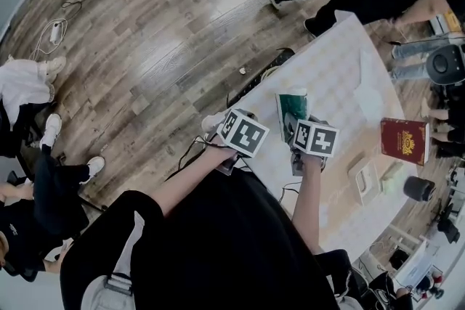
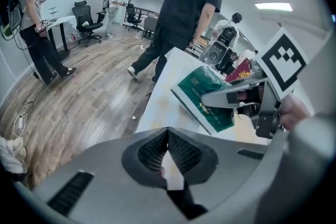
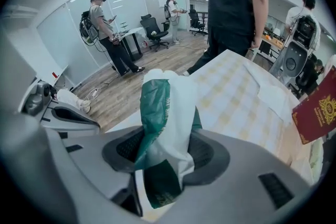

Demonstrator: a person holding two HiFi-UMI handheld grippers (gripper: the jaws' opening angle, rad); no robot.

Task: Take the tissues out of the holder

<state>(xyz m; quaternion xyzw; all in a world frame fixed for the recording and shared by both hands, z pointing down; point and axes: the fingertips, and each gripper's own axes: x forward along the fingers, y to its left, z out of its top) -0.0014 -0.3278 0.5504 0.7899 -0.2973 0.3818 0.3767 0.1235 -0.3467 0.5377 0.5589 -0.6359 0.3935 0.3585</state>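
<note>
Two claws: left claw (image 2: 168, 132), right claw (image 3: 165, 140); one green tissue pack (image 3: 157, 107); one red box (image 1: 404, 140); one table (image 1: 341, 83)

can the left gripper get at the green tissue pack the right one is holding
Probably yes: the tissue pack juts clear of the right gripper, and nothing stands between it and the left gripper.

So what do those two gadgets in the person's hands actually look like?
Both are pale grey moulded plastic. The left gripper and the right gripper each end in two jaws lined with dark ribbed pads. On top of each sits a white cube printed with black square markers. The person wears a black top.
</note>
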